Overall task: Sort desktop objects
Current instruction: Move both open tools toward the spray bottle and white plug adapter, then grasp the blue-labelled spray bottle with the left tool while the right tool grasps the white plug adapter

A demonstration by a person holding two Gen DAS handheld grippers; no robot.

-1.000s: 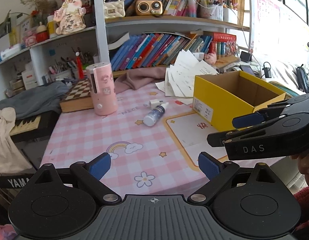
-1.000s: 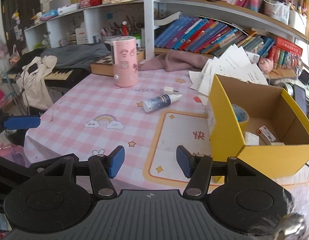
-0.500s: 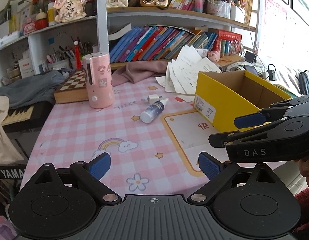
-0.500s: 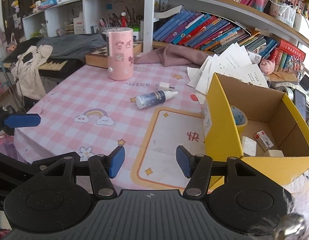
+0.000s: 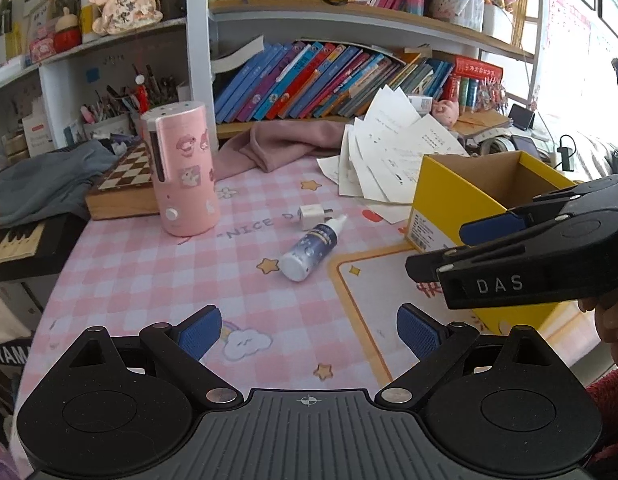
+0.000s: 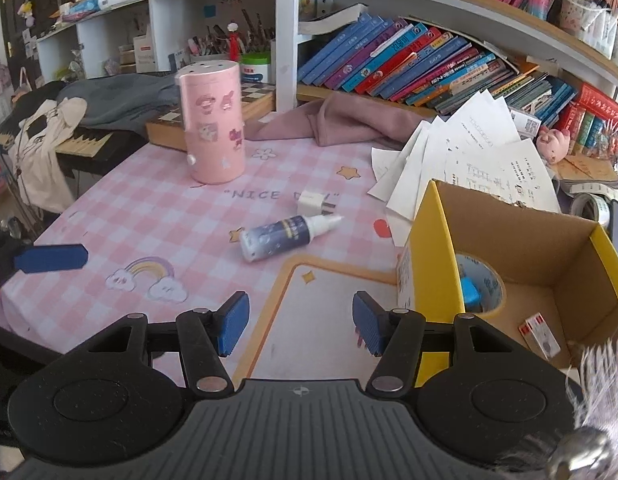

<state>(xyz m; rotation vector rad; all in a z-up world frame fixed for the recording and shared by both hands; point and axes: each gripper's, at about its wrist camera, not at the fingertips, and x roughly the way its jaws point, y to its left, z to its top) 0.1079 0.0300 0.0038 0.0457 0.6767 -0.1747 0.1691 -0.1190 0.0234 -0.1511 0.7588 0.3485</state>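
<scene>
Desk: pink-check tablecloth (image 5: 157,264) w/ cartoon prints, bookshelves behind, cluttered.
Bottle: small dropper bottle (image 6: 285,234) lying on its side mid-cloth, nozzle toward the papers, flat base toward the cameras. Plastic by the look, prob. light, stiff; round body so likely to roll or squirt out of a pinch. Best hold: across the labelled barrel at mid-length, not the thin nozzle.
Plug: white charger plug (image 6: 312,202) just beside bottle's nozzle end, may be touching, can't tell. Boxy, hard, light; flat sides look easy to pinch, avoid prongs.
Box: yellow cardboard box (image 6: 429,256) to the right of both, open top; holds a tape roll (image 6: 491,286) and a small red-white packet (image 6: 543,334). Likely the drop spot.
R gripper: right gripper (image 6: 300,322) jaws part-open, nothing between, pads apart over the cloth near box corner, short of bottle.
L gripper: left gripper (image 5: 308,330) jaws wide, empty, over cloth's near edge.
Other: pink cylinder (image 5: 183,168) upright, well apart from bottle; loose papers (image 5: 393,156) behind box; pink cloth (image 5: 285,142) at shelf foot.
</scene>
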